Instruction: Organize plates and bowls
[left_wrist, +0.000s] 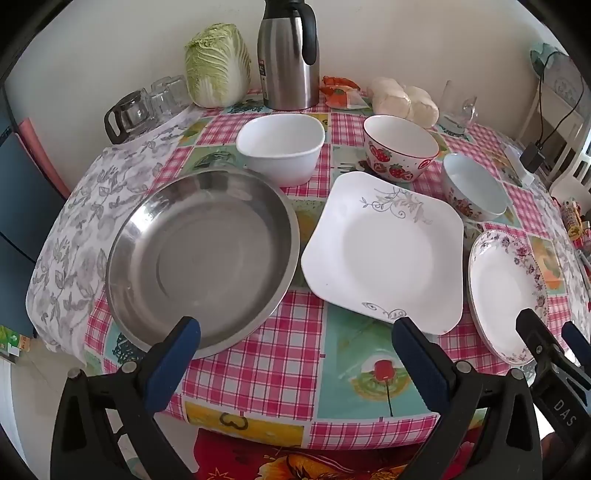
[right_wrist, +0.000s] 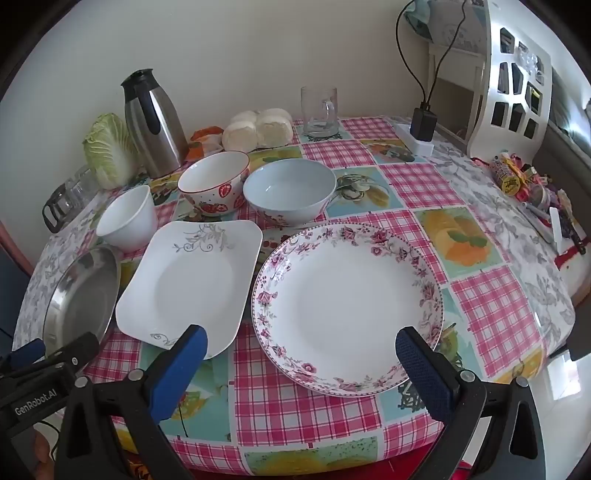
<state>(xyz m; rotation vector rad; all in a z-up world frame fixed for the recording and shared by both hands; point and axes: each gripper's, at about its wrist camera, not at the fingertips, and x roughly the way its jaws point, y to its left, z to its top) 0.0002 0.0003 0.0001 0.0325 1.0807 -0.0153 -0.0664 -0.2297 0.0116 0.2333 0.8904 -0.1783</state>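
Three plates (right_wrist: 347, 306) line the table's (right_wrist: 480, 310) near edge, bowls (right_wrist: 290, 194) behind. Both grippers (left_wrist: 295, 328) (right_wrist: 301, 338) gape, empty. China seems brittle, slick; pinch it at the rim.

Steel pan (right_wrist: 83, 291) left part cut off, lower left; clutter (right_wrist: 532, 184) far right too small to identify.
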